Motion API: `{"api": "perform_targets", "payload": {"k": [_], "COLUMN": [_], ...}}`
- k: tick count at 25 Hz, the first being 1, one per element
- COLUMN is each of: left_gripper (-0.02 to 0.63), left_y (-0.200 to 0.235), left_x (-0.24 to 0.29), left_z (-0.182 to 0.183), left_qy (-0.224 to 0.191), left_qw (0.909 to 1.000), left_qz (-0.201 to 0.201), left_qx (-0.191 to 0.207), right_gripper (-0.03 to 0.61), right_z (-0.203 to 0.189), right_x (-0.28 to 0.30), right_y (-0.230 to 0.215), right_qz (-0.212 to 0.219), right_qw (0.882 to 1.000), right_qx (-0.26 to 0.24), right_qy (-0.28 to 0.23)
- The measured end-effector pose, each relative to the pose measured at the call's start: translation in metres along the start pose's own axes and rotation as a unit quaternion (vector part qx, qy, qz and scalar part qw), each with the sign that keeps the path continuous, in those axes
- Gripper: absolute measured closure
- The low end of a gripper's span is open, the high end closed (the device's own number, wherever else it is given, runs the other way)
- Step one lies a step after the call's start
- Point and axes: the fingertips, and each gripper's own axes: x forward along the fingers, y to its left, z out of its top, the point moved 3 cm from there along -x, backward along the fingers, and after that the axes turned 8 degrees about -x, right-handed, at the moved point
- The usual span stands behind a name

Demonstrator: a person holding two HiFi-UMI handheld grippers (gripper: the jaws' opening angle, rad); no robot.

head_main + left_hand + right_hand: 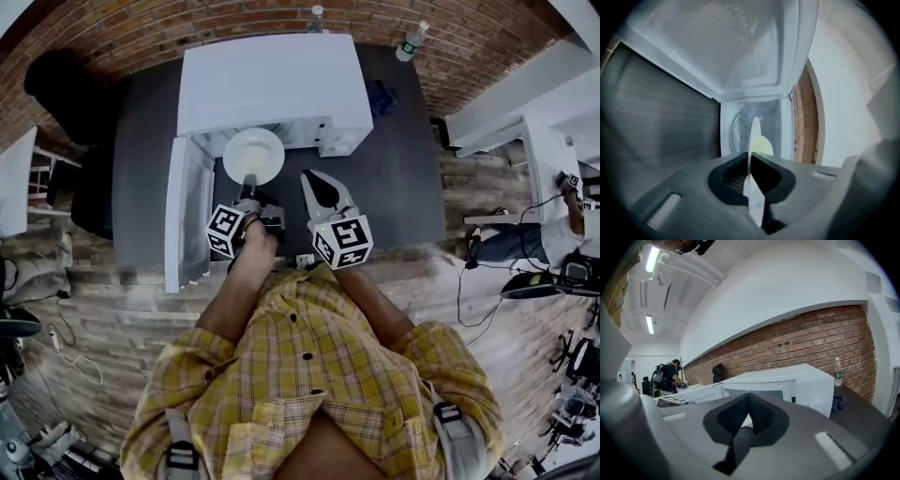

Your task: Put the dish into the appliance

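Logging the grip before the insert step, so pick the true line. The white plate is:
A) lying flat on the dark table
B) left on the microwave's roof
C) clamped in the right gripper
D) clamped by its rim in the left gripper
D: the left gripper pinches the plate by its rim, facing the open microwave; the right gripper is shut on nothing.

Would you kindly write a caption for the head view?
Left tool holds a white plate before the open microwave.
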Motion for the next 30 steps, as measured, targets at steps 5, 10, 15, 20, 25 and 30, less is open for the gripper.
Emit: {"api": "perform_targets", "payload": {"k": [5, 10, 15, 20, 25, 30], "left_gripper": [0.606, 0.606, 0.606, 0.606, 0.604, 0.603], "left_y": [0.013, 0.022, 0.036, 0.044, 0.050, 0.057], "left_x": [0.020, 0.039, 0.060, 0.078, 0.094, 0.103], "left_z": [0.008, 0.006, 0.011, 0.011, 0.015, 0.019], "left_qy": [-0.021, -0.025, -0.043, -0.050, -0.058, -0.064], "left_qw": [0.9998, 0.9993, 0.9987, 0.9985, 0.9982, 0.9979], "left_qz": [-0.003, 0.001, 0.010, 0.004, 0.007, 0.005], "left_qx": [0.005, 0.026, 0.027, 0.019, 0.015, 0.010], "right_gripper": [0.578, 0.578, 0.578, 0.578, 0.578, 0.578], "right_z": [-0.005, -0.004, -0.011, -0.015, -0.019, -0.020], "right_x": [0.009, 0.015, 0.020, 0.020, 0.021, 0.018], "right_y": [-0.004, -0.006, -0.005, -0.005, -0.009, -0.012], "right_qz": [0.006, 0.010, 0.024, 0.031, 0.032, 0.030], "right_qw": [1.000, 1.000, 1.000, 0.999, 0.999, 0.999], "right_qx": [-0.001, -0.006, 0.001, 0.002, 0.005, 0.000], "right_qy": [0.008, 0.009, 0.020, 0.026, 0.034, 0.035]}}
